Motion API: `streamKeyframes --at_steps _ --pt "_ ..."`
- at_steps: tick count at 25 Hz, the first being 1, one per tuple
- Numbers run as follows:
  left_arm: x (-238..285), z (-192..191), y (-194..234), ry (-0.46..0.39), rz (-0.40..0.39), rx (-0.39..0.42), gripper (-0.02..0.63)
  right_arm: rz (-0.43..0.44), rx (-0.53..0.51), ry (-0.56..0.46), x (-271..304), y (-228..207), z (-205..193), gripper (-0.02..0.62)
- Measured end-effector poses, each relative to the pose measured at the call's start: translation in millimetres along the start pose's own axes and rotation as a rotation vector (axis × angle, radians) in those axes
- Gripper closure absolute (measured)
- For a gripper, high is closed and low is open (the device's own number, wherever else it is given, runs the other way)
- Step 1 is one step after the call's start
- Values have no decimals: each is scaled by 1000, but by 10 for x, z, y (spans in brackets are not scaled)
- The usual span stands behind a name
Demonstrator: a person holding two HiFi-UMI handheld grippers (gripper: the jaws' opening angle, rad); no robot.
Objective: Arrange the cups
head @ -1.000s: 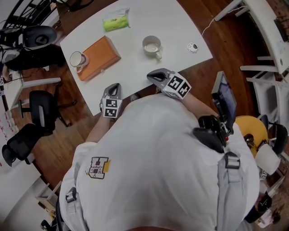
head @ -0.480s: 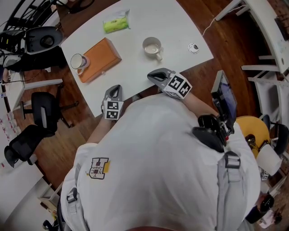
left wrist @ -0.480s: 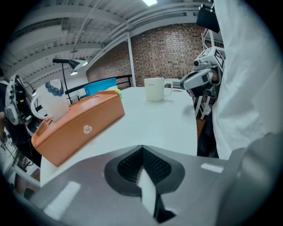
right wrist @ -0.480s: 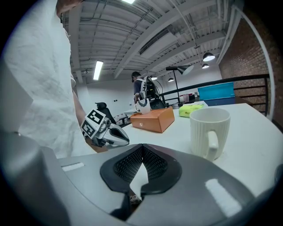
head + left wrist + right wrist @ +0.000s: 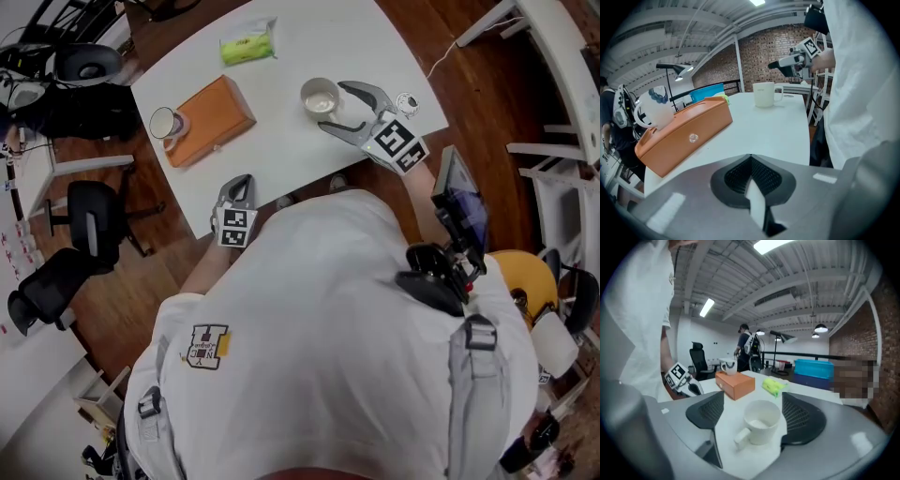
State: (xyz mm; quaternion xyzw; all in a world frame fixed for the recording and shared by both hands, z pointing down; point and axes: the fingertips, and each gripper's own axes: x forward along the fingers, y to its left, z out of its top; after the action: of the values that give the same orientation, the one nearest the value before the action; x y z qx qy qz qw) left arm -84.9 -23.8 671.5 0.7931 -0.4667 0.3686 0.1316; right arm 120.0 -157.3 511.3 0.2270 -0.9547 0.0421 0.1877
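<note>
Both jaws of the right gripper (image 5: pixel 336 106) stood apart, having just been opening, one on either side of a white cup (image 5: pixel 761 420) without pressing it. We saw nothing inside that cup, which stood on the white table (image 5: pixel 281 159). At the near edge the left gripper (image 5: pixel 238 180) hung with its jaws together on nothing. We counted two cups: the second cup (image 5: pixel 166 123) sat at the left end of one orange box (image 5: pixel 211 119), its contents unclear. One green packet (image 5: pixel 247 44) lay beyond.
</note>
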Motion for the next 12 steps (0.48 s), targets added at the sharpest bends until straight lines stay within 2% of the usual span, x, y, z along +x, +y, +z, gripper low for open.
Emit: streamKeyframes --at_steps 3,5,8,12 --pt "0 -4 -3 3 1 -2 606 68 -18 233 327 -166 -365 82" --pt "0 3 -15 5 5 -5 606 127 -53 371 506 -157 -595 32" --pt "8 -9 -9 5 18 -11 606 182 -90 491 700 -119 -812 18" --pt "25 -22 -1 5 30 -17 606 203 -93 523 910 -107 -901 33"
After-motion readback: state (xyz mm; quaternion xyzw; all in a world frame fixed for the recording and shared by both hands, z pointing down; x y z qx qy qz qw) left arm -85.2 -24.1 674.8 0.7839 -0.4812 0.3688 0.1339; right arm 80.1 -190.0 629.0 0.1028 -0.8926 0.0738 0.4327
